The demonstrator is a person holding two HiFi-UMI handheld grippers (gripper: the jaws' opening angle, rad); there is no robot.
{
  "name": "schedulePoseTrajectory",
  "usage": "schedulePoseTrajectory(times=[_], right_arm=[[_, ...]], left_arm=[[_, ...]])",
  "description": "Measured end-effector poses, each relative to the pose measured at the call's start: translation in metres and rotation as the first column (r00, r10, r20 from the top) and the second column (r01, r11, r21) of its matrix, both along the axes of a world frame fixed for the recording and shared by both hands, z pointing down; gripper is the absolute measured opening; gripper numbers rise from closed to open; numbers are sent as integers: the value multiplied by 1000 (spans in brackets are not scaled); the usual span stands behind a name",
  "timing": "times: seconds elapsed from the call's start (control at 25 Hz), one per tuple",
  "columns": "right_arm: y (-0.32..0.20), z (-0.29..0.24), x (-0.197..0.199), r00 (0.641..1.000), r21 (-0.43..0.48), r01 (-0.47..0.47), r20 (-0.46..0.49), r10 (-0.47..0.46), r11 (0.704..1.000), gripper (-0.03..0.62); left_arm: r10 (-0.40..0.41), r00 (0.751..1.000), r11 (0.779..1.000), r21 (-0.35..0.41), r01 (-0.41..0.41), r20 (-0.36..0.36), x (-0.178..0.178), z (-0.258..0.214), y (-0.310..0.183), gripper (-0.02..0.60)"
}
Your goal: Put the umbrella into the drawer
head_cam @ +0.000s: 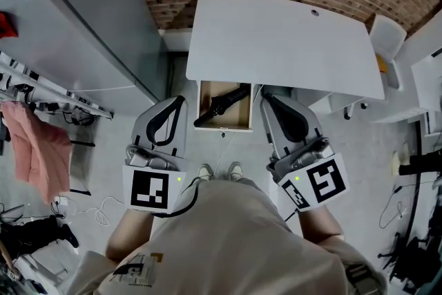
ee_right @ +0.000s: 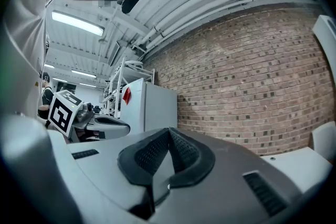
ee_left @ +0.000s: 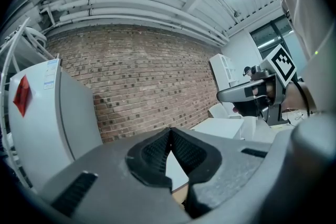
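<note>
A black folded umbrella [head_cam: 222, 105] lies slantwise inside the open wooden drawer [head_cam: 207, 90] under the front edge of the white table [head_cam: 276, 38]. One end of the umbrella sticks out past the drawer's left front corner. My left gripper [head_cam: 181, 99] hovers just left of the drawer, jaws shut and empty, and its tips [ee_left: 169, 129] meet in the left gripper view. My right gripper [head_cam: 264, 97] hangs just right of the drawer, also shut with nothing in it, its tips [ee_right: 168, 130] closed together in the right gripper view. Both point toward the brick wall.
A tall grey fridge [head_cam: 83, 10] stands at the left beside the table. A rack with a pink cloth [head_cam: 34, 141] is at the far left. A white chair [head_cam: 387, 34] sits at the table's right end. The person's shoes [head_cam: 221, 171] stand in front of the drawer.
</note>
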State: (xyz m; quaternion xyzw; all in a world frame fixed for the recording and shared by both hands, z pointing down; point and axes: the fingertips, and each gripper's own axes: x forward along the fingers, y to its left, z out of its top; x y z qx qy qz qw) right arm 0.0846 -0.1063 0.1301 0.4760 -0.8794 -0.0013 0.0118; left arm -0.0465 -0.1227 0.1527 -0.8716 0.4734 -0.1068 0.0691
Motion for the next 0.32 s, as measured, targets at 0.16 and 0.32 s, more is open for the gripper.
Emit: schedulePoseTrajectory(times=[0.16, 0.32], right_arm=[[3, 0, -2, 1000, 3, 2, -6, -2, 1000, 8], [6, 0, -2, 1000, 0, 3, -7, -3, 1000, 8]], left_arm=[[-1, 1000, 1000, -3, 1, 3, -1, 0, 2, 9], [3, 1000, 1000, 2, -3, 3, -2, -1, 5, 9]])
